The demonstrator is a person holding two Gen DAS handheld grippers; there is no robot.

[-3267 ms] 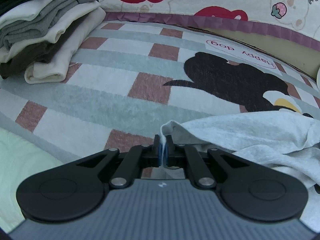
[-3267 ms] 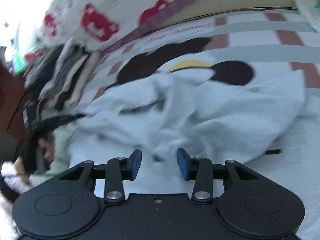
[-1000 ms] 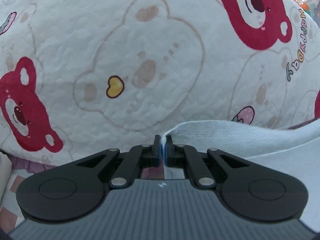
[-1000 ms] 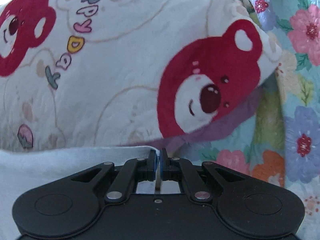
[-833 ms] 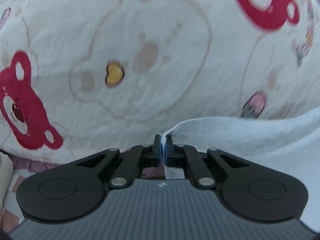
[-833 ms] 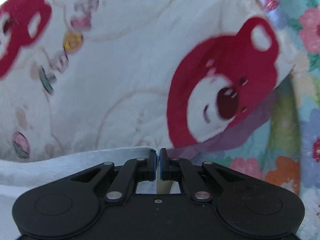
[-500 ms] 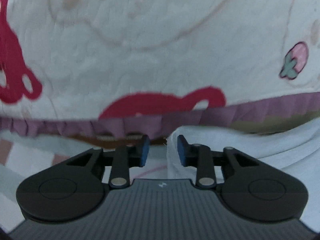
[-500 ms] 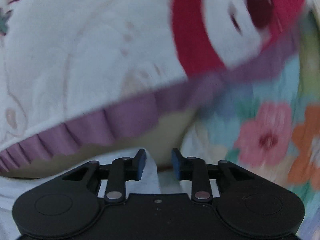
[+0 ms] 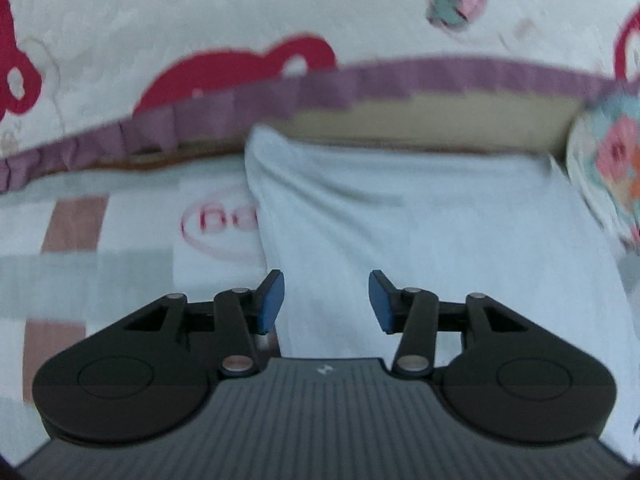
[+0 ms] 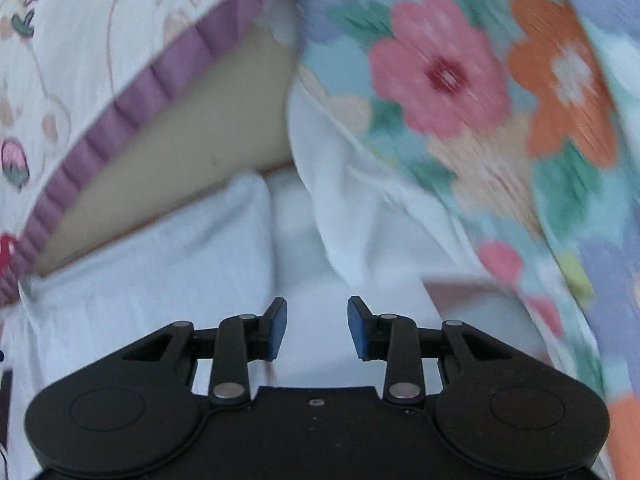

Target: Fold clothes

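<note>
A pale grey garment [image 9: 432, 232] lies spread flat on the checked rug [image 9: 80, 248], its far edge at the bear quilt's purple trim. My left gripper [image 9: 326, 300] is open and empty, above the garment's left edge. In the right wrist view the same garment [image 10: 152, 280] lies at lower left, its corner ending just left of my right gripper [image 10: 316, 328], which is open and empty over white fabric.
A white quilt with red bears and a purple ruffle [image 9: 360, 76] borders the far side. A floral blanket [image 10: 500, 120] hangs at the right, and it also shows in the left wrist view [image 9: 612, 168]. A "dog" print [image 9: 216, 220] marks the rug.
Both grippers held the garment's edge up before the quilt, then lowered, opened and let it go. It now lies flat, and both jaws have opened wider.
</note>
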